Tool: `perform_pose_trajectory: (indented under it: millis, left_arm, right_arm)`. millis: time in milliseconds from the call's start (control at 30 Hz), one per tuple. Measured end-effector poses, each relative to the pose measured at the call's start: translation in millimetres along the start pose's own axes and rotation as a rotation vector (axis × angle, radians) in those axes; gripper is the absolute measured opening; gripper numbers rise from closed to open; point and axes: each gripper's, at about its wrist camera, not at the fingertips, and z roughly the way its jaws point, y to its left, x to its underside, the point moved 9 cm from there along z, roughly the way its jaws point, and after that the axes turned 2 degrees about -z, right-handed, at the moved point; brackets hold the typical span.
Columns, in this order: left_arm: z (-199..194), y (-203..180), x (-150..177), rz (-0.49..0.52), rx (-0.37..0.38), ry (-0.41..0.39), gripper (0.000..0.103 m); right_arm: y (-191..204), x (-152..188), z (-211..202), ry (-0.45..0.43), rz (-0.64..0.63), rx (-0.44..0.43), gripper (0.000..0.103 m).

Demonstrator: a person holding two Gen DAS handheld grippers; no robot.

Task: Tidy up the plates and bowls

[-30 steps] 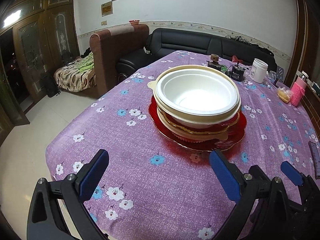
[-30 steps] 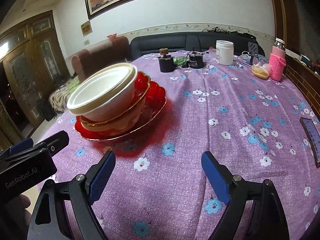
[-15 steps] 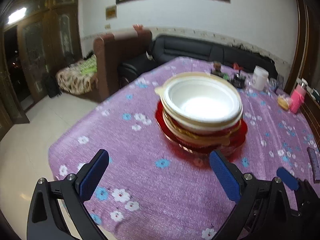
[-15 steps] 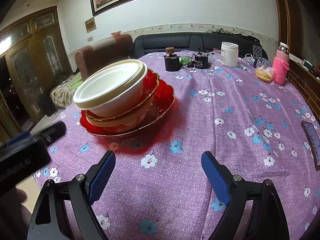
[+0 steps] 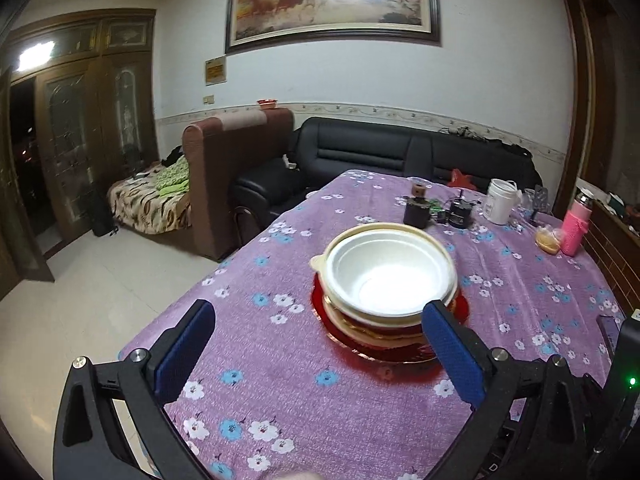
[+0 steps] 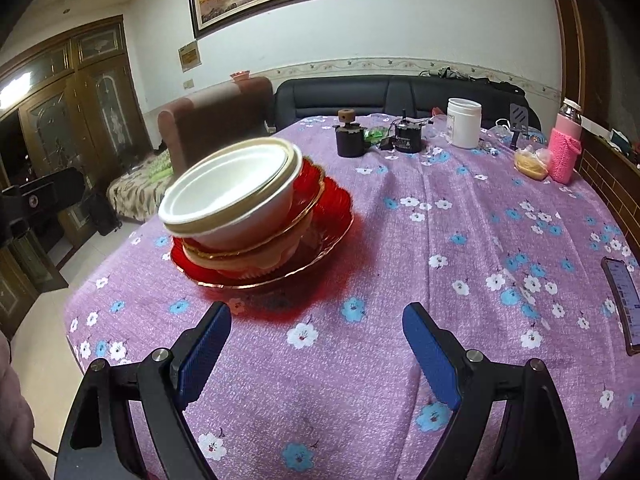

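Crockery is seen gathered in 1 stack on the purple flowered tablecloth (image 6: pixel 460 240). At the bottom lies the red plate (image 6: pixel 332 236), upon it a cream scalloped dish (image 6: pixel 280 250), then a red gold-rimmed dish (image 6: pixel 310 188), and on top the white bowl (image 6: pixel 240 196) seated in a cream bowl; the upper pieces are seen to lean in the right wrist view. Smaller things, a white jar (image 6: pixel 464 122), a pink bottle (image 6: pixel 565 152) and a phone (image 6: pixel 622 300), are left well apart from the stack.

Both tools are held above the cloth short of the stack: the left gripper (image 5: pixel 320 348) and the right gripper (image 6: pixel 316 350) are spread wide, with nothing between the pads. By this scene 2 stages are fitted equally: a mixed pile about to be sorted into plates and bowls, or a nested pile just completed and released. No particular move is therefore settled; should the stack be handled, care is called for by the tilt of the top bowl.

Against the frames of 1 second ago, the left gripper is seen drawn back and raised, the stack appearing smaller and more wall being shown; the stack itself is unchanged.
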Motion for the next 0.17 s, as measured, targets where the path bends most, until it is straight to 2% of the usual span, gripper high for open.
perform_pose_trajectory:
  millis: [100, 167]
  left_arm:
    - [3, -17, -3, 0.023, 0.018, 0.019, 0.103]
    - [7, -36, -3, 0.047, 0.056, 0.043, 0.103]
  right_arm:
    - [-13, -4, -3, 0.003, 0.038, -0.019, 0.091]
    - [-27, -6, -6, 0.01, 0.075, -0.031, 0.091]
